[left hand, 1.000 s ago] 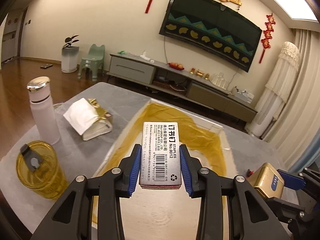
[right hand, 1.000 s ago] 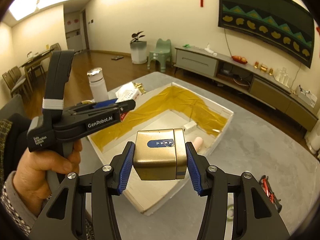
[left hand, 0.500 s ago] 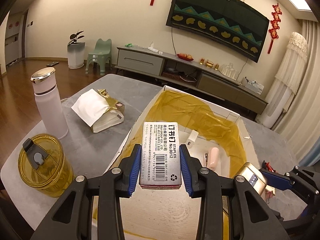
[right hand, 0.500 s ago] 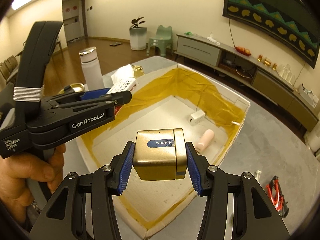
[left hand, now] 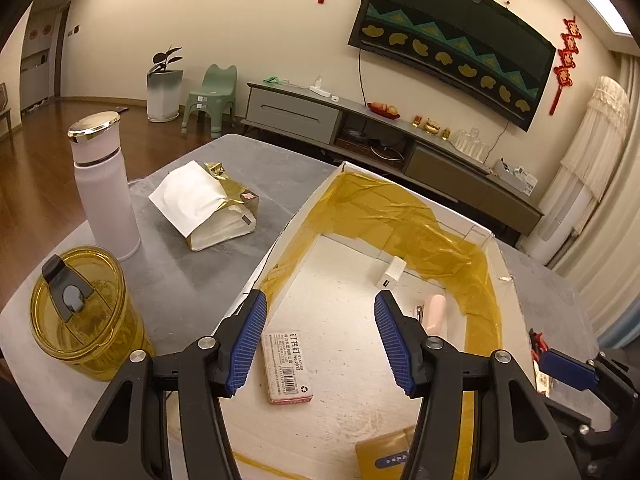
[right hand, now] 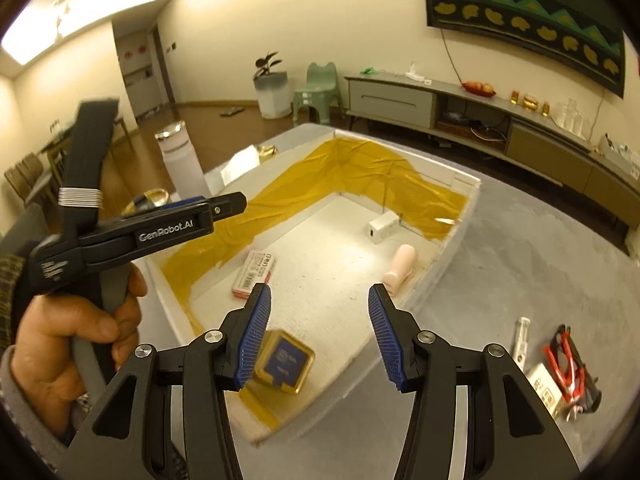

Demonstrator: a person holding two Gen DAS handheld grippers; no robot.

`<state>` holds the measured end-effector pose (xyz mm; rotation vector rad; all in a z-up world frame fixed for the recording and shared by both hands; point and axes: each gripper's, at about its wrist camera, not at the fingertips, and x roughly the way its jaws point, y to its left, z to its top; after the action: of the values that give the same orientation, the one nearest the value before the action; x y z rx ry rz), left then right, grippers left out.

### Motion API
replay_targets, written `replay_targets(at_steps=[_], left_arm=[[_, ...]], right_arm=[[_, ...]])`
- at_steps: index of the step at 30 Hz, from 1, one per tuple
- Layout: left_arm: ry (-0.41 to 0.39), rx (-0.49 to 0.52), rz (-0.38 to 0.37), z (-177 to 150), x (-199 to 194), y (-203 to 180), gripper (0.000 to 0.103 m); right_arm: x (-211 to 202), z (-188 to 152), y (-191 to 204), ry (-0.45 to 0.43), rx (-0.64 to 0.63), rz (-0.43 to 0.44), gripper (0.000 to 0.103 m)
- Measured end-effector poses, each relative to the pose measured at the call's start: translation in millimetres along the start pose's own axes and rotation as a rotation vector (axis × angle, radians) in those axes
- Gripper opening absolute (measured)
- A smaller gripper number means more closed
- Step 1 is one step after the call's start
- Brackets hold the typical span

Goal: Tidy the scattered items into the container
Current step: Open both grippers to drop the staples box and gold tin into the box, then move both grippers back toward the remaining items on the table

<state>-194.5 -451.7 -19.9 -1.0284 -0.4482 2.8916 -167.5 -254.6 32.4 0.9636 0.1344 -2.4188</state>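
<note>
Box (left hand: 496, 256): shallow white rectangular tray with foam-like rough floor and glossy yellow tape lining its inner walls; sits on a grey stone-look table (left hand: 192, 280)
Staple box (left hand: 289, 366): flat cardboard packet with printed label, lying flat on the tray floor, below and between the left fingers, touching neither
Gold tin (right hand: 285, 363): square shiny metal box with a blue label, resting in the near corner of the tray, partly behind the right claw's left pad
Other tray contents: white block charger (left hand: 391, 273) near the far wall; smooth pink tube (right hand: 400, 270) by the right wall
Left claw (left hand: 320, 344): spread wide, empty, hanging over the tray; ribbed blue pads on black arms
Right claw (right hand: 319, 336): spread wide, empty, over the tray's near corner
Hand (right hand: 68, 340): wrapped round the left tool's grey trigger handle, sleeve at the wrist
Still outside: red-handled pliers (right hand: 570, 364) and a small white tube (right hand: 522, 338) on the table right of the tray
Table left side: frosted pink bottle (left hand: 105, 188) with metal cap; amber clear cup (left hand: 86, 316); torn white and gold packet (left hand: 204, 204)
</note>
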Motion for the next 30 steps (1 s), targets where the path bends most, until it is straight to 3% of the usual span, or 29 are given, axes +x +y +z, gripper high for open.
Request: replay_targets(at_steps=[7,18,30], left_arm=[[-0.032,-0.009,-0.039,0.2,-11.2,-6.0,0.058],[-0.060,0.169,-0.089,-13.0,-30.9,-68.2,0.058],[-0.090,0.282,-0.141,-27.2,-54.9,-127.6,0.058]], right_arm=[[-31.1,-22.1,-1.3,-0.033,-0.011,0.036,0.054],[-64.4,-59.1,-22.9,-0.102,0.004,0.079,0.053],[-89.5,-76.9,-56.3,-0.181,0.080,0.126,0.050]])
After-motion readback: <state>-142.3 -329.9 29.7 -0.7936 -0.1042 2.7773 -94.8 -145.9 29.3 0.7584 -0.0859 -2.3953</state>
